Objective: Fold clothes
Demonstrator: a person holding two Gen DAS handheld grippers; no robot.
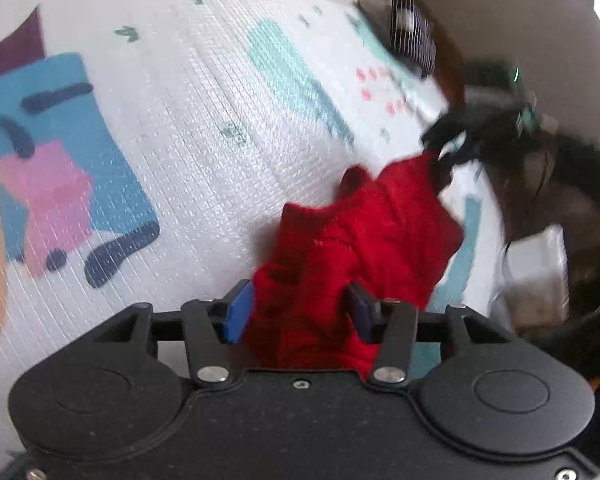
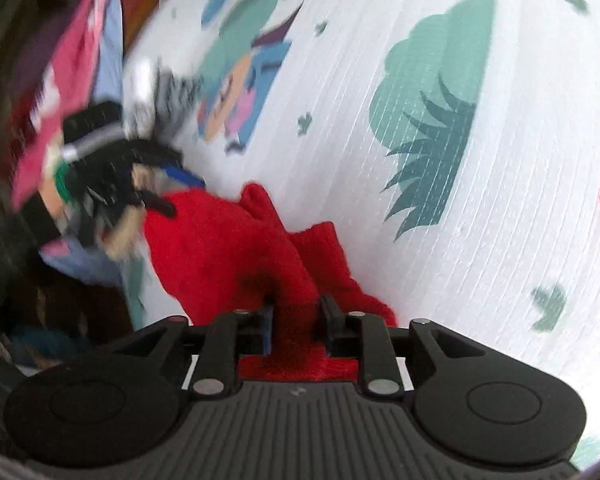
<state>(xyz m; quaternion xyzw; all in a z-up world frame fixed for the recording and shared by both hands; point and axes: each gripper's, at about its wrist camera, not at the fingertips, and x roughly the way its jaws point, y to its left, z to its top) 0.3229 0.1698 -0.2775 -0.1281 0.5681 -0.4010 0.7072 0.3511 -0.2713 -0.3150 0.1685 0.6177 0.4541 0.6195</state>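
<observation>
The red knit sweater (image 1: 364, 240) is bunched on the play mat (image 1: 180, 160), strung between both grippers. The left gripper (image 1: 300, 312) stands half open with knit between its pads; the right gripper (image 2: 296, 328) looks loosened too, cloth running toward 11 o'clock. No readable labels.

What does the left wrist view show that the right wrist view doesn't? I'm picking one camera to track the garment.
Only the left wrist view shows the blue, pink and navy print and a white box at the mat's edge. Only the right wrist view shows the green bush print and a pink patterned cloth. Both show the red sweater bunched on the white play mat, with cloth between each gripper's fingers.
</observation>
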